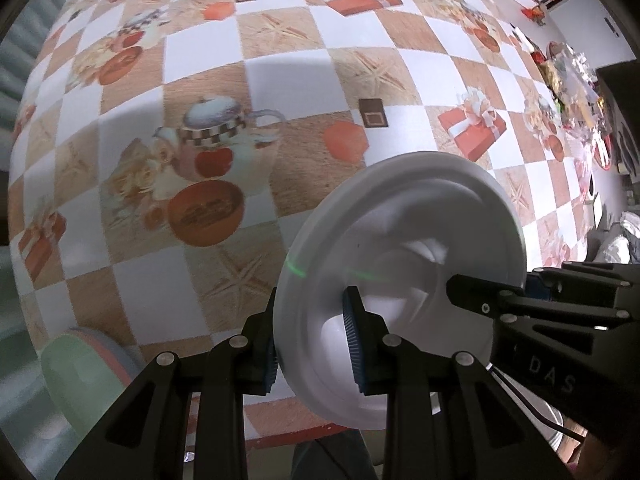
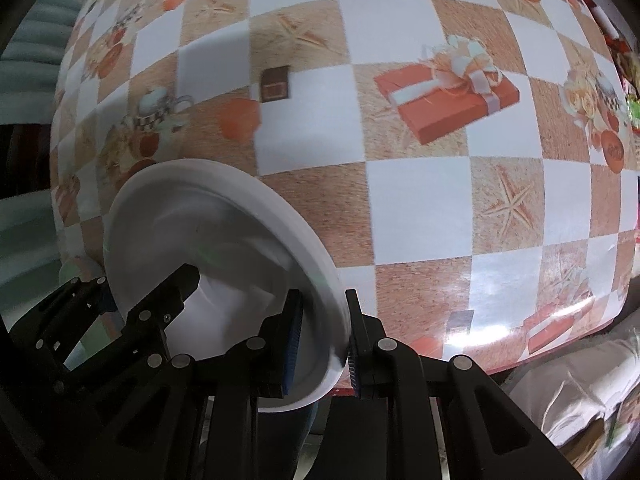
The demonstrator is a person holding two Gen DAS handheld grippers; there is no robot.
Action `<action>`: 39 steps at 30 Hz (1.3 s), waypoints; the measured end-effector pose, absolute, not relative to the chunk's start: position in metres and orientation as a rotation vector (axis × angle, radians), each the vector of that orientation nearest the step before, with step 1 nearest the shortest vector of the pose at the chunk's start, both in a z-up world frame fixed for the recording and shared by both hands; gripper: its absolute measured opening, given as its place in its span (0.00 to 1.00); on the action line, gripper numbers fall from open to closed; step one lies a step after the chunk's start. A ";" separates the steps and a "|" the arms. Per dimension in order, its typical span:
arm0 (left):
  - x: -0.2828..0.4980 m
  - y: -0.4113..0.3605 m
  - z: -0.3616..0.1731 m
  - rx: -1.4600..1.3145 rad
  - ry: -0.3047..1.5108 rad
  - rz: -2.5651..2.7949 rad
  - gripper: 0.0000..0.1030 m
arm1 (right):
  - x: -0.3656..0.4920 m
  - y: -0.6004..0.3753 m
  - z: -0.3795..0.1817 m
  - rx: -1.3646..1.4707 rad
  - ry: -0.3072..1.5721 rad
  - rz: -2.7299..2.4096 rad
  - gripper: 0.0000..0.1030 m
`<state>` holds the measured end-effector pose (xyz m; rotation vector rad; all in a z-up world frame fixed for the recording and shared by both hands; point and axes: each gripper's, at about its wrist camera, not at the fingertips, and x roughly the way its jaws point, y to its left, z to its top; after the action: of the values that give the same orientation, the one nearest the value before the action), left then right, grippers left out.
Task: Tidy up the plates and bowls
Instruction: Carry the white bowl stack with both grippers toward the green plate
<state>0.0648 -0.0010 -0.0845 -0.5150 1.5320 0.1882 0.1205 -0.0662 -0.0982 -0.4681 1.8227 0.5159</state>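
Plate (image 1: pixel 400 280) rim pinched between both tongs.

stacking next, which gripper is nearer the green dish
Left. The left gripper, on the white plate, is just beside the green dish; the right gripper is across the plate, farther away.

The bench (image 1: pixel 288 80) was covered by a glossy checked cloth (image 2: pixel 420 208) of white and tan squares, printed with red gift boxes, teapots and starfish. Light glared off the cloth near its right front corner in the right wrist view. A pale ribbed surface (image 1: pixel 24 40) stood behind the far left edge. At the far right, a white wall (image 1: pixel 580 28) rose behind a clutter of bright wrappings (image 1: pixel 572 80). Crumpled pale fabric (image 2: pixel 580 392) lay below the right edge.
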 end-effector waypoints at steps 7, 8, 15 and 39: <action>0.039 0.013 -0.067 -0.548 1.488 0.236 0.30 | 0.105 -0.039 -0.084 -0.519 1.783 0.566 0.21; 0.035 0.015 -0.065 -0.552 1.483 0.244 0.30 | 0.102 -0.035 -0.082 -0.524 1.779 0.573 0.21; 0.005 0.042 -0.054 -0.604 1.450 0.318 0.30 | 0.076 -0.002 -0.076 -0.576 1.750 0.629 0.21; -0.111 0.105 -0.040 -0.744 1.392 0.611 0.30 | -0.032 0.105 -0.080 -0.779 1.705 0.892 0.21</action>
<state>-0.1110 0.1046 -0.0395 -0.7436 1.3918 0.6106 -0.0323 0.1052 -0.0797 -0.7793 1.7048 0.8923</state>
